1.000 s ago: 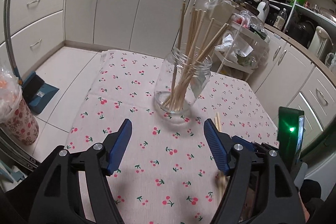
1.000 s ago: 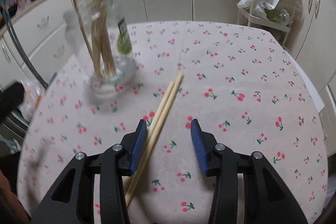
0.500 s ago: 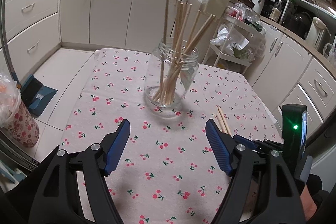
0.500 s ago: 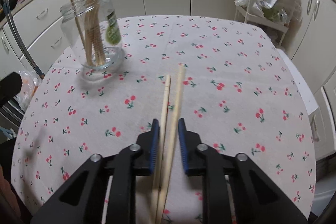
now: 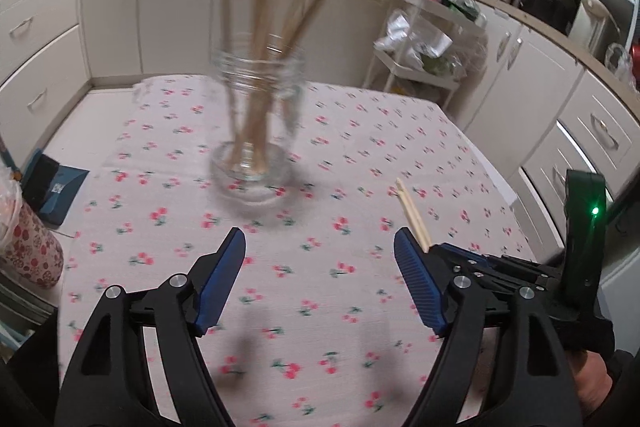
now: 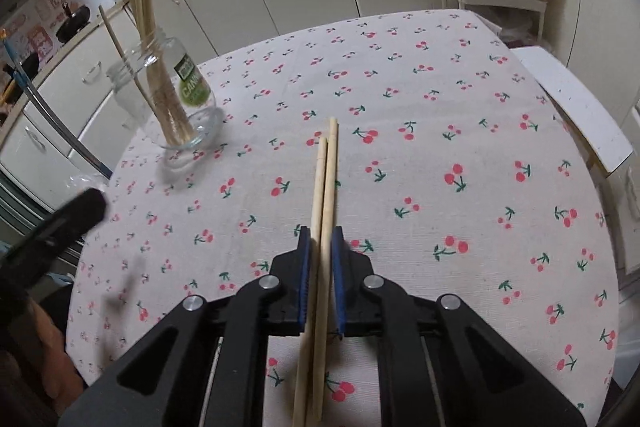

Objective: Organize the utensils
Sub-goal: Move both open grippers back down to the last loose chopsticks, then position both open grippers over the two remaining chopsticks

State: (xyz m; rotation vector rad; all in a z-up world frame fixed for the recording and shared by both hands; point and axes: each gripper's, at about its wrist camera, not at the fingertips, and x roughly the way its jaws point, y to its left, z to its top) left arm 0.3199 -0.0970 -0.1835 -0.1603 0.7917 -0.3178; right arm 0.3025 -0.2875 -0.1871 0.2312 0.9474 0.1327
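A pair of wooden chopsticks sticks out forward from my right gripper. Its blue jaws are closing and their pads press on the pair from both sides. A glass jar with several chopsticks upright in it stands on the cherry-print tablecloth, far to the left. In the left wrist view the jar is blurred, straight ahead of my left gripper. That gripper is open, with nothing between its fingers. The held chopsticks show at its right.
A floral cup stands off the table's left edge. A white wire cart and cream cabinets lie beyond the table's far edge. A white seat is at the table's right side.
My right gripper went from open beside the chopsticks to shut on the pair, which now lines up with its fingers. The left gripper has shifted, and the jar now sits further left in its view.
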